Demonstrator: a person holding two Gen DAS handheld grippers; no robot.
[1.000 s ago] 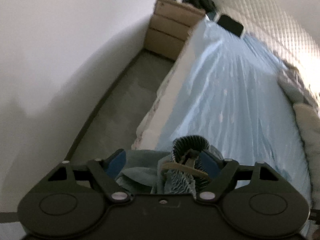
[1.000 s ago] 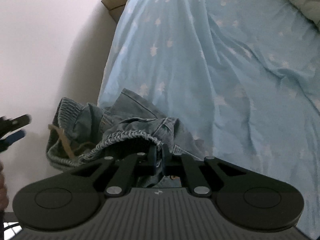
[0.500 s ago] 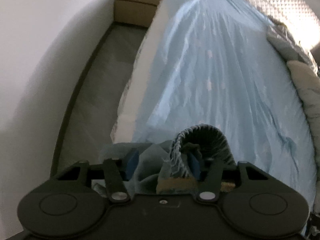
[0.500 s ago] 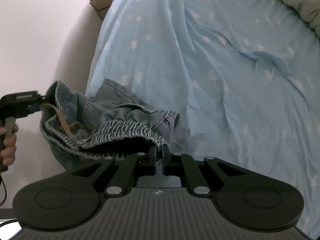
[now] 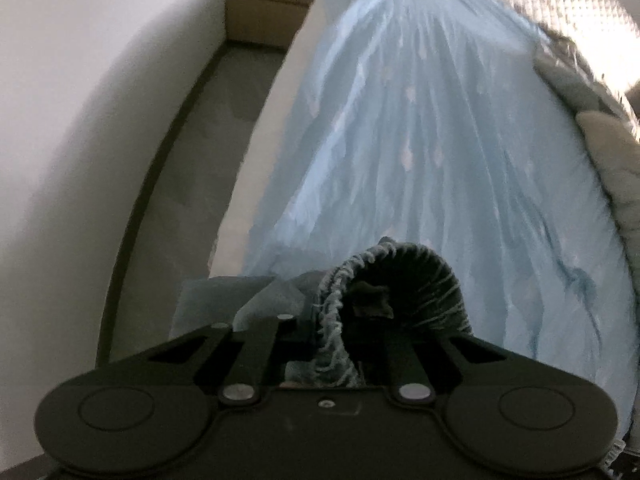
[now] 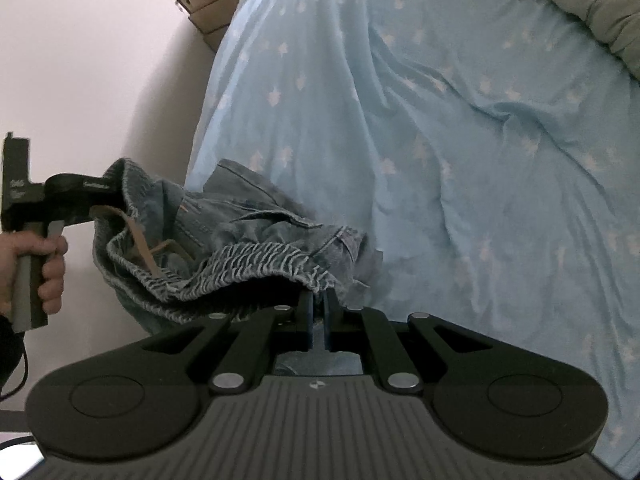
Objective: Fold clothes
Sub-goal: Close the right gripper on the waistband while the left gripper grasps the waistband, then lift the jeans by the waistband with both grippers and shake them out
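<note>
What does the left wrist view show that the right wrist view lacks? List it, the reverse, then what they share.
Left wrist only: the grey floor strip beside the bed and a quilted silver panel.

Right wrist only: the left hand-held gripper seen from outside, the person's hand and a tan drawstring.

Both: the blue denim garment with elastic waistband, light blue star-print bedsheet, wooden drawers.

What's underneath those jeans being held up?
Under the jeans lies a light blue bed sheet with pale star prints. The left gripper and right gripper pinch the elastic waistband. Whatever lies directly beneath the bunched denim is covered.
</note>
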